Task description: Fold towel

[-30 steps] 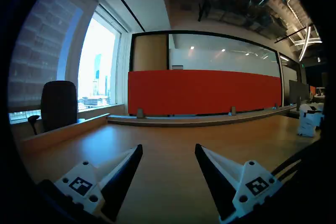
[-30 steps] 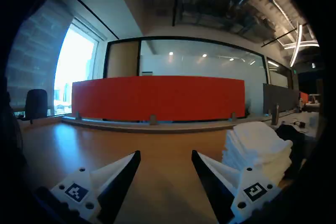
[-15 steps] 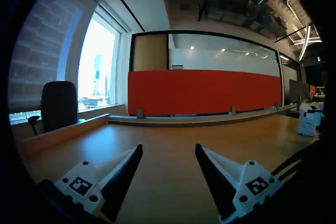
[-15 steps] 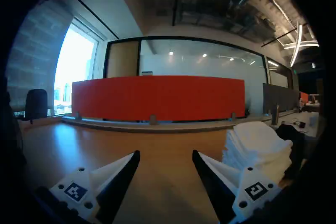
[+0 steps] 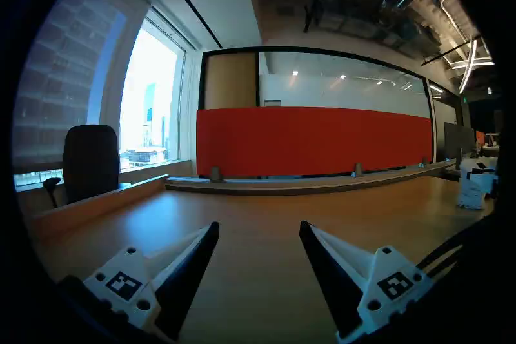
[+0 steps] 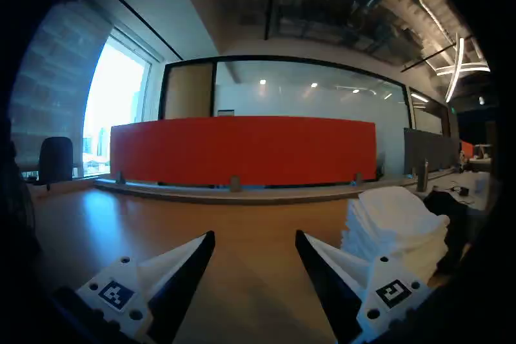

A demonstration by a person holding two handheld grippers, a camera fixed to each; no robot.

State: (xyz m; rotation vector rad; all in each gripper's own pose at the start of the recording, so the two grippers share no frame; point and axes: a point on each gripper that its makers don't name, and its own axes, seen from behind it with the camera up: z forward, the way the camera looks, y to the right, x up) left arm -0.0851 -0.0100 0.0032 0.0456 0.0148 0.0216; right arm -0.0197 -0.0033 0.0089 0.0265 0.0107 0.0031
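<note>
labels: square marker tags on the fingers, nothing readable | room: wooden desk, red partition behind, window and black chair off left | left tongs – open, holding nothing | right tongs – open too, stack of white folded towels on the desk just right of them, outside the gap

Red divider backs desk; chair by window.
</note>
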